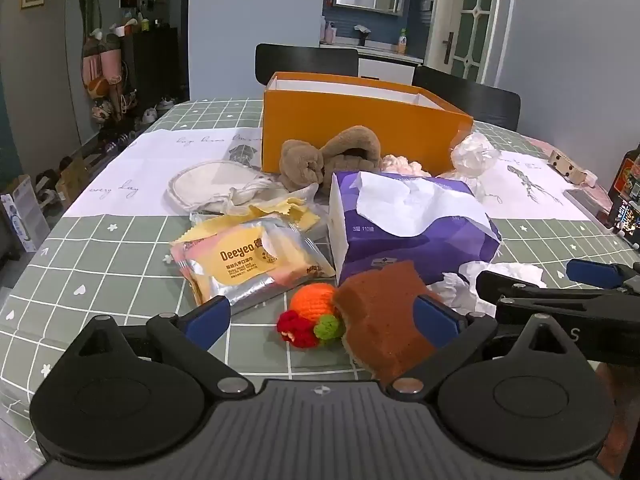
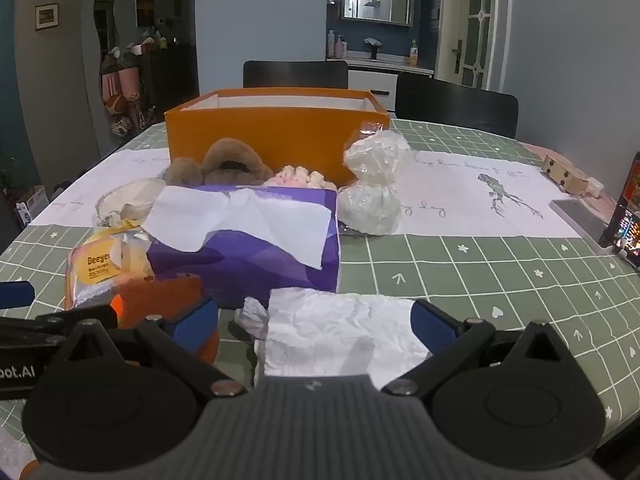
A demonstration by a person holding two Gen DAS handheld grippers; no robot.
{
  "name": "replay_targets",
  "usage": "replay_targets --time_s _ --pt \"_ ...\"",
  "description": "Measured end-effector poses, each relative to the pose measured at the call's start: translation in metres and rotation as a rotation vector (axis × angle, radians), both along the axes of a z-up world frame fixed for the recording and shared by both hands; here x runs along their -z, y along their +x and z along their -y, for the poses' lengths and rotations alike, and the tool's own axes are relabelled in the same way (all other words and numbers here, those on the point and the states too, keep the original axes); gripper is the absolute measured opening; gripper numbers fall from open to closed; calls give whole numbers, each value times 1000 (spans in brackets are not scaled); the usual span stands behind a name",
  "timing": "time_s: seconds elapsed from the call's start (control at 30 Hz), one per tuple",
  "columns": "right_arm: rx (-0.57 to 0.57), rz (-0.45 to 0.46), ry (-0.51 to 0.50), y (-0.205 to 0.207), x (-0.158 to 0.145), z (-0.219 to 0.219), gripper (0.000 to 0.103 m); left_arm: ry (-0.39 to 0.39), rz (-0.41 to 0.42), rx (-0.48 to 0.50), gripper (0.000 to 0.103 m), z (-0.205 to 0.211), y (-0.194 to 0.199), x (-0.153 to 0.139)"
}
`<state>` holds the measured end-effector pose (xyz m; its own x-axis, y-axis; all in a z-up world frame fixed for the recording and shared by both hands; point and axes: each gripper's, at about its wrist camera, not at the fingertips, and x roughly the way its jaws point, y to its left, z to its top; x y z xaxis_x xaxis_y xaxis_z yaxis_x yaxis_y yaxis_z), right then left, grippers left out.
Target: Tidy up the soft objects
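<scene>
Left gripper (image 1: 322,316) low centre of the left wrist view, jaws spread wide, nothing clamped. Between its blue pads (image 1: 208,318) lie a knitted fruit toy (image 1: 312,316) (orange ball, red and green bits) and the near corner of a brown sponge (image 1: 384,320); the right pad overlaps the sponge's edge, contact cannot be told.

Right gripper (image 2: 314,322) low centre of the right wrist view, jaws equally wide, gripping nothing. A crumpled white tissue (image 2: 332,328) lies flat on the checked tablecloth (image 2: 480,272) between its pads.

Mid-frame in both views: purple tissue box (image 1: 404,224), one sheet pulled up from its top. Left of it in the left view, a wipes pack (image 1: 248,260) marked "Deeyeo", partly over a yellow cloth (image 1: 288,212). Further up-left, a white pad (image 1: 212,184) with strings.

Upper centre: open orange box (image 1: 360,128), white inside, contents not visible. Leaning at its front wall, a brown plush (image 1: 332,160); just right of that a pink-white fluffy thing (image 2: 298,176). A clear plastic bag (image 2: 372,184), knotted in the middle, stands right of the purple box, near the orange box's corner.

Far right edge: a small wooden block (image 2: 564,174) and a lit screen (image 2: 628,232). Two black chairs (image 2: 456,108) behind the table.
</scene>
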<state>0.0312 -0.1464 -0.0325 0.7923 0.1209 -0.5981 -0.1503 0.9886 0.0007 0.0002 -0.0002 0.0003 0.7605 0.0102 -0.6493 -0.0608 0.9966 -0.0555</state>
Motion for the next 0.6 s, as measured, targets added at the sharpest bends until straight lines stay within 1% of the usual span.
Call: replay_targets --time_s 0.1,0.6 --pt "-2 -5 -23 0 0 -1 101 -11 5 9 103 0 -1 0" --pt "10 -8 -10 1 1 0 101 -23 -1 20 103 3 0 -1"
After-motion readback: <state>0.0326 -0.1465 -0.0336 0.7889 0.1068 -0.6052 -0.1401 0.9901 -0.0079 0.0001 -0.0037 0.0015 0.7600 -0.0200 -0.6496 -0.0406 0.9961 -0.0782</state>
